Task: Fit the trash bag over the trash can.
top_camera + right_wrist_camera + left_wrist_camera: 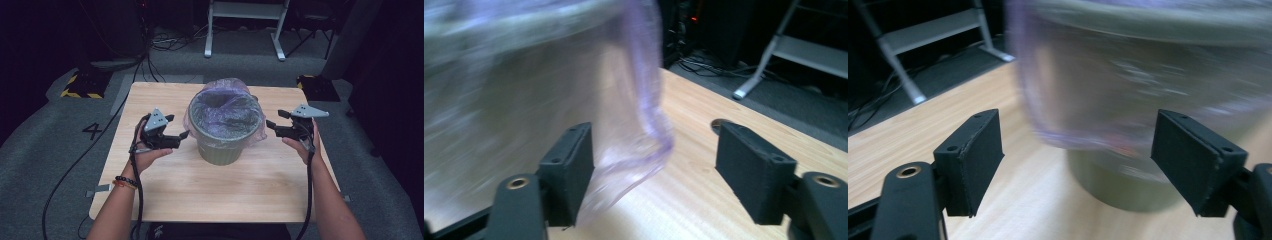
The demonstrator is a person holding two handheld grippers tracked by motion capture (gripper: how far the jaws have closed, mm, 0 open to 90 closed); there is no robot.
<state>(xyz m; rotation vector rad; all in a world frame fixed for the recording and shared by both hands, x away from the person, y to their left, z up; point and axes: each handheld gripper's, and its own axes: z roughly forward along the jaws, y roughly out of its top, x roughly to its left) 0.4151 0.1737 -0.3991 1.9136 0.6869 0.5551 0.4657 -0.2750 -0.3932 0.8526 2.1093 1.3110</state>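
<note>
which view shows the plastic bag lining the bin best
The high view: the purple plastic bag shows whole, lining the bin and folded over its rim. The left gripper view shows only a blurred overhang, and the right gripper view a blurred hanging flap.

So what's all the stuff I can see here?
Bin: one, grey-green, middle of the table.
Bag: one, see-through purple, lining the bin and folded over its rim.
Table: one, light wood, on grey carpet.
Metal frame: one, pale grey, on the floor behind the table.
Cables: several, black, on the floor at the back.
Left gripper: one, black, left of the bin, jaws open, holding nothing.
Right gripper: one, black, right of the bin, jaws open, holding nothing.
</note>
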